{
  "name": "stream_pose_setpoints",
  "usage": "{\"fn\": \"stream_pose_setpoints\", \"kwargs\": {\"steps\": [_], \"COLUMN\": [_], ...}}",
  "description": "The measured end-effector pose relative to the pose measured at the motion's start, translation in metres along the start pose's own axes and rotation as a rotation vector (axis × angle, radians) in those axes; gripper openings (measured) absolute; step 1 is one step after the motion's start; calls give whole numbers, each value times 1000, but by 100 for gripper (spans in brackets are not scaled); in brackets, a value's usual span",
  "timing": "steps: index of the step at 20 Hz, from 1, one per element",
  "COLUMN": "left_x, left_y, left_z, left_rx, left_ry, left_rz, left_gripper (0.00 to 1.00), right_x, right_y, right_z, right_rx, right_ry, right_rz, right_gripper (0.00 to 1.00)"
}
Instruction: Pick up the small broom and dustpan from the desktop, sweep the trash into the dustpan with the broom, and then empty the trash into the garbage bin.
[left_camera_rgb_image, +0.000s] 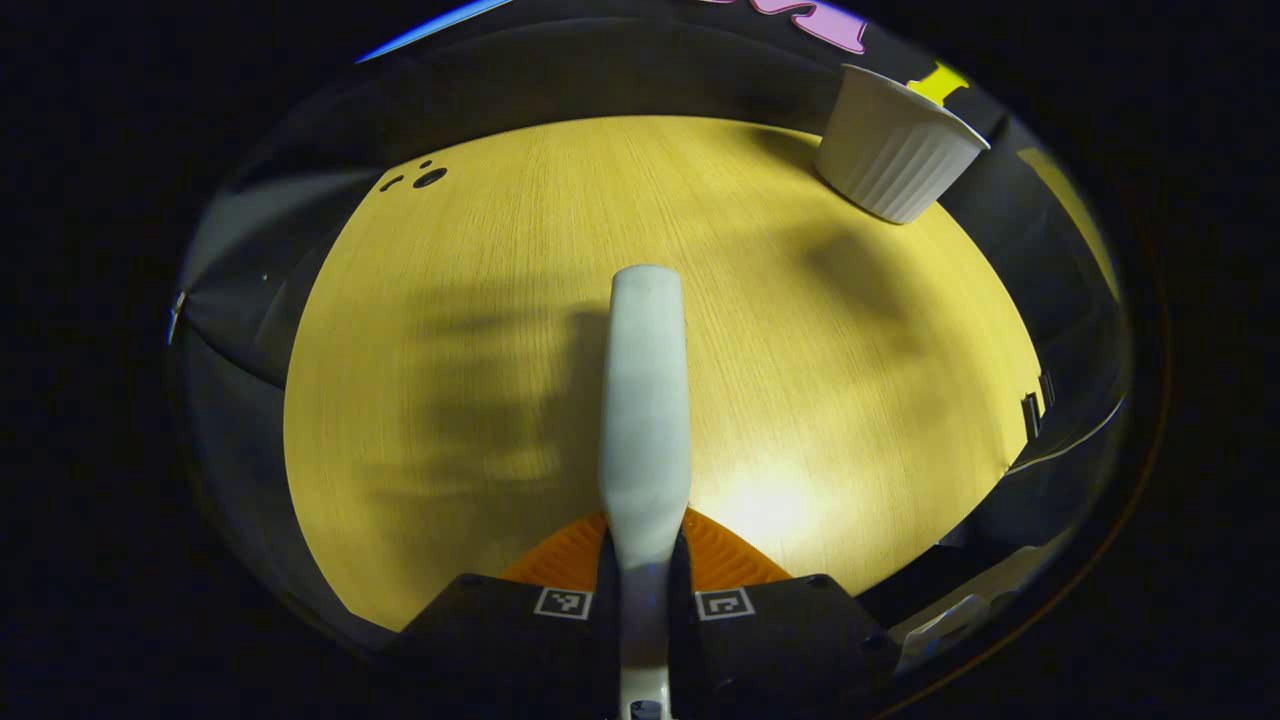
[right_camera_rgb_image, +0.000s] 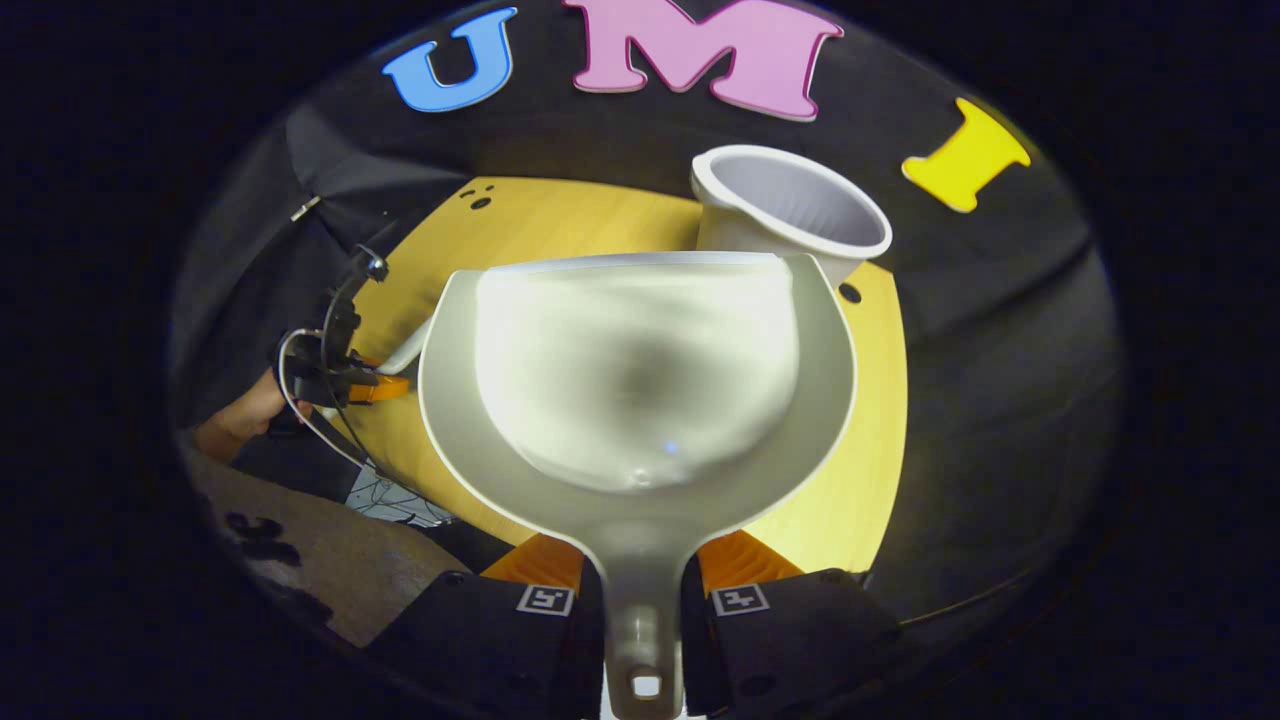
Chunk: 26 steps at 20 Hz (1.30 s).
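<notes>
My left gripper (left_camera_rgb_image: 645, 545) is shut on the small white broom (left_camera_rgb_image: 645, 400), which sticks straight forward over the wooden desktop (left_camera_rgb_image: 450, 300); its bristles are hidden. My right gripper (right_camera_rgb_image: 640, 560) is shut on the handle of the white dustpan (right_camera_rgb_image: 640, 370), held level above the desktop (right_camera_rgb_image: 560, 225) with its front lip toward the white ribbed garbage bin (right_camera_rgb_image: 790, 210). The bin (left_camera_rgb_image: 895, 150) stands at the far right of the left gripper view. In the right gripper view, the other gripper (right_camera_rgb_image: 350, 375) and the hand (right_camera_rgb_image: 245, 410) holding it sit to the left of the pan.
Small dark holes (left_camera_rgb_image: 428, 178) mark the desktop's far left corner, and another hole (right_camera_rgb_image: 850, 293) lies beside the bin. Black cloth walls ring the table. The floor (right_camera_rgb_image: 320, 560) shows past the table's near left edge in the right gripper view.
</notes>
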<state>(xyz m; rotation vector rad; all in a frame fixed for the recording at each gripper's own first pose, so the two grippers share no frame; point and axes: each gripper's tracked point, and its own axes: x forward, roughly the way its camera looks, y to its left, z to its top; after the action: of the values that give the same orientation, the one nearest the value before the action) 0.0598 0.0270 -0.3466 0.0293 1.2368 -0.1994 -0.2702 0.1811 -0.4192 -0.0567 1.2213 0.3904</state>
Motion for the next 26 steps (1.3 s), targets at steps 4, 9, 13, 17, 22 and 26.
{"fn": "stream_pose_setpoints", "kwargs": {"steps": [4,9,13,17,22,26], "left_x": [7,13,17,17,19,18], "left_y": [3,2,4,-4,-1,7], "left_z": [3,5,9,12,11,14], "left_rx": [26,45,49,76,76,96], "left_ry": [-3,-4,-6,5,38,31], "left_rz": [31,69,98,123,120,152], "left_gripper": [24,23,24,25,28,30], "right_x": [67,141,169,183,200,204], "right_y": [15,39,44,45,46,47], "right_z": [-33,-48,-47,-48,-50,-57], "right_rx": [1,72,100,94,105,91], "right_ry": [65,83,89,105,135,151], "right_rz": [-24,12,1,-13,-5,-13], "right_gripper": [35,37,35,35,36,36]}}
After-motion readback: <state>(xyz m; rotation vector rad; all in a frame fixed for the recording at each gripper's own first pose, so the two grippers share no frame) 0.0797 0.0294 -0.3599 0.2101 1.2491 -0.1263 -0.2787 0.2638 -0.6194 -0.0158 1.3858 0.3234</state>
